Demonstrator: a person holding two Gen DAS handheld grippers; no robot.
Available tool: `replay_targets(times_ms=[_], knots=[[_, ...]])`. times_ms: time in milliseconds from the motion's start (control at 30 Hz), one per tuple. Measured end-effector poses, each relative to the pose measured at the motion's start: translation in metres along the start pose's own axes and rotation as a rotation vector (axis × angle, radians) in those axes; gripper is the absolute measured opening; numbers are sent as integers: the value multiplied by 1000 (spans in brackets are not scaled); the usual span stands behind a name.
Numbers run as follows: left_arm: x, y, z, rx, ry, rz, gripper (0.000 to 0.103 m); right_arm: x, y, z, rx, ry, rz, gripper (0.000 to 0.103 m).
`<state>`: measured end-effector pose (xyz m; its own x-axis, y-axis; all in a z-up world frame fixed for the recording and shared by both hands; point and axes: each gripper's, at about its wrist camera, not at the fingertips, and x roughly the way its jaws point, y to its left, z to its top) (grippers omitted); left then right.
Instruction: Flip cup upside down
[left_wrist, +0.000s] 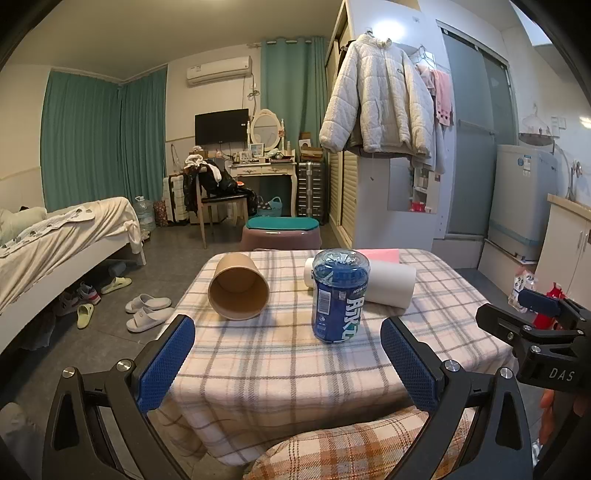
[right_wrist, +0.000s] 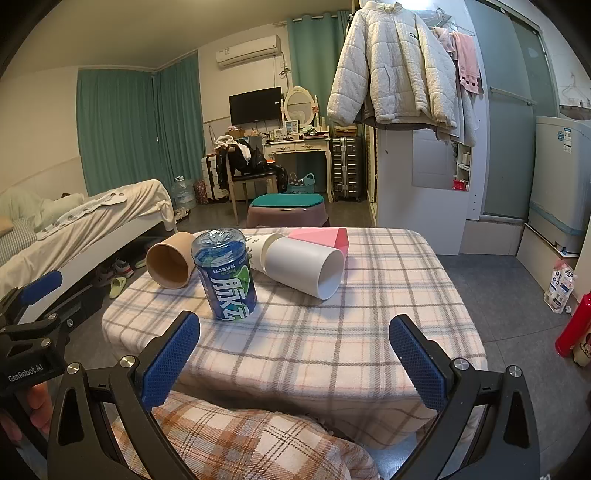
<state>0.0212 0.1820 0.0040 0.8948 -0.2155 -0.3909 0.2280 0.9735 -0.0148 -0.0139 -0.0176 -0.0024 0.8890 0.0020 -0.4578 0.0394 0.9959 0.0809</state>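
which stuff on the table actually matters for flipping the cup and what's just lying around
For the job:
- brown paper cup, on its side
- white cup, on its side
- left hand-held gripper, open
- right hand-held gripper, open

Which cup is meant, the pictures do not settle.

Just lying about:
- blue bottle, upside down
- pink box
- checked tablecloth

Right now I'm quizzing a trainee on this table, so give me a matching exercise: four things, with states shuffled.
1. brown paper cup
2. blue plastic canister
3. white paper cup
4. pink box

a. stands upright
b. on its side, mouth toward the left tongs
c. at the table's far edge
d. on its side, mouth toward the right tongs

Pairs: 1-b, 2-a, 3-d, 4-c
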Motion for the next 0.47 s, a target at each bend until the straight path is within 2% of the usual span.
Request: replay_targets(times_ms=[467], knots=[[3, 3, -2, 2, 7, 0, 103, 5, -1, -1, 5, 8, -5, 103]])
